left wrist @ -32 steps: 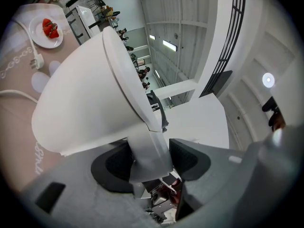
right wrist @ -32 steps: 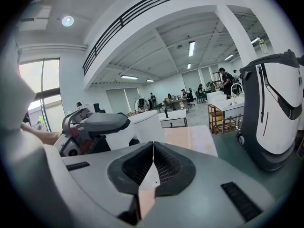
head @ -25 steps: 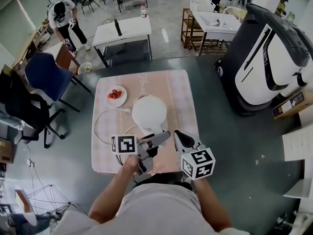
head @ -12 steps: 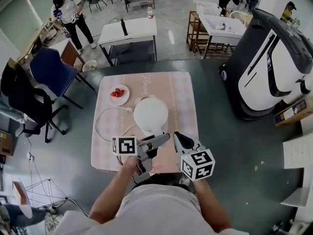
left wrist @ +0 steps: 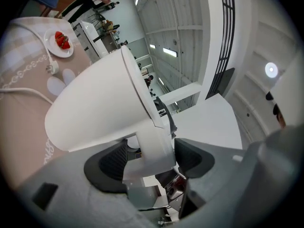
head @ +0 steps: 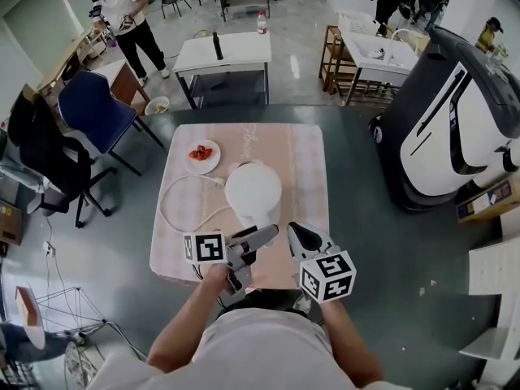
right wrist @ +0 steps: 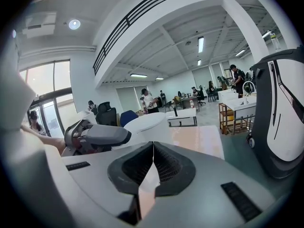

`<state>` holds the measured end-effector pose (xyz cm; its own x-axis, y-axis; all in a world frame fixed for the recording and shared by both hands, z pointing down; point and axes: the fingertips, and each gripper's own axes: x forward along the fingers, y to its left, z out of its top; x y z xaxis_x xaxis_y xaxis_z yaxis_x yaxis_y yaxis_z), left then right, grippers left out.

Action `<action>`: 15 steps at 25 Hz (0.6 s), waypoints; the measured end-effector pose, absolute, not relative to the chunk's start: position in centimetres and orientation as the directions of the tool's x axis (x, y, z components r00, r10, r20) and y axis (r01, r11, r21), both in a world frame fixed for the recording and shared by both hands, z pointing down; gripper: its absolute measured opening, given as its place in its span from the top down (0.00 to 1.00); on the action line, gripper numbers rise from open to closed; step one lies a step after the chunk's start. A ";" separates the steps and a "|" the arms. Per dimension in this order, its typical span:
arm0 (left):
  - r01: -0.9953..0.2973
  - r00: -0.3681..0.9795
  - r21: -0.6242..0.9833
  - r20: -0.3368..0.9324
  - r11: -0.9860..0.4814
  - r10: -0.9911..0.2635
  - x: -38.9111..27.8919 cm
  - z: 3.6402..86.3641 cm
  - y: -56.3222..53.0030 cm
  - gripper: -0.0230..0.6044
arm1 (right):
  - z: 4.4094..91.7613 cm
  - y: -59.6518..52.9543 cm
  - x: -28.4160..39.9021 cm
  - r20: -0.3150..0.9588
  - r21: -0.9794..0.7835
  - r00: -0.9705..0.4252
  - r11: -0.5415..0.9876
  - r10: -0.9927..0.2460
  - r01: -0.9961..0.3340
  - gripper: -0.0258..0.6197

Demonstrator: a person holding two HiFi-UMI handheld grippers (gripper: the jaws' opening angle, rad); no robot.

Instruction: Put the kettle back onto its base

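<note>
Well, the left gripper [head: 263, 235] just opened wide around the handle [left wrist: 151, 151] of the kettle [head: 253, 193] dead ahead, right gripper [head: 299, 236] pinched closed.

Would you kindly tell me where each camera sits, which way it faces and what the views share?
Head view: on the person's head, facing steeply down at the table and kettle; shows both arms, left gripper and right gripper.
Left gripper view: on the left gripper, facing along its fingers, just opened, kettle handle between them.
Right gripper view: on the right gripper, facing over its shut fingers across the table; left gripper visible.
Shared: all three show the kettle.
</note>
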<state>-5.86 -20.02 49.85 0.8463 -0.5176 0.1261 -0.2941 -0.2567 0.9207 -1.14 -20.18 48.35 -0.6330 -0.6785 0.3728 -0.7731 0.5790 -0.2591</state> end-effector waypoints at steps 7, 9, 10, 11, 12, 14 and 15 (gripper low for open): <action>-0.483 0.746 0.827 0.216 -0.287 -0.630 -8.0 49.0 -19.7 0.48 | 48.2 -19.7 -1.7 0.367 -0.260 -0.671 0.622 -0.644 -0.739 0.95; -0.537 0.700 0.796 0.235 -0.280 -0.675 -9.1 48.8 -19.7 0.49 | 48.0 -19.5 -1.9 0.362 -0.258 -0.684 0.637 -0.633 -0.727 0.95; -0.556 0.682 0.784 0.241 -0.275 -0.691 -9.6 48.6 -19.6 0.50 | 47.9 -19.4 -2.1 0.360 -0.257 -0.690 0.644 -0.629 -0.721 0.95; -0.573 0.666 0.773 0.246 -0.272 -0.704 -9.9 48.5 -19.5 0.52 | 47.7 -19.3 -2.2 0.356 -0.256 -0.695 0.650 -0.624 -0.715 0.95; -0.590 0.651 0.760 0.250 -0.271 -0.717 -10.1 48.3 -19.3 0.54 | 47.6 -19.2 -2.3 0.352 -0.256 -0.701 0.657 -0.620 -0.709 0.95; -0.629 0.622 0.728 0.259 -0.274 -0.739 -10.3 47.8 -18.9 0.58 | 47.2 -18.8 -2.4 0.345 -0.254 -0.712 0.670 -0.611 -0.698 0.95; -0.648 0.609 0.709 0.263 -0.278 -0.748 -10.3 47.6 -18.7 0.59 | 47.0 -18.6 -2.4 0.341 -0.253 -0.718 0.676 -0.607 -0.692 0.95</action>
<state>-10.33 -18.72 47.56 0.6087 -0.7484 0.2633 -0.6483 -0.2779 0.7088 -2.43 -18.65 47.04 -0.7179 -0.6069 0.3411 -0.6919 0.6763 -0.2528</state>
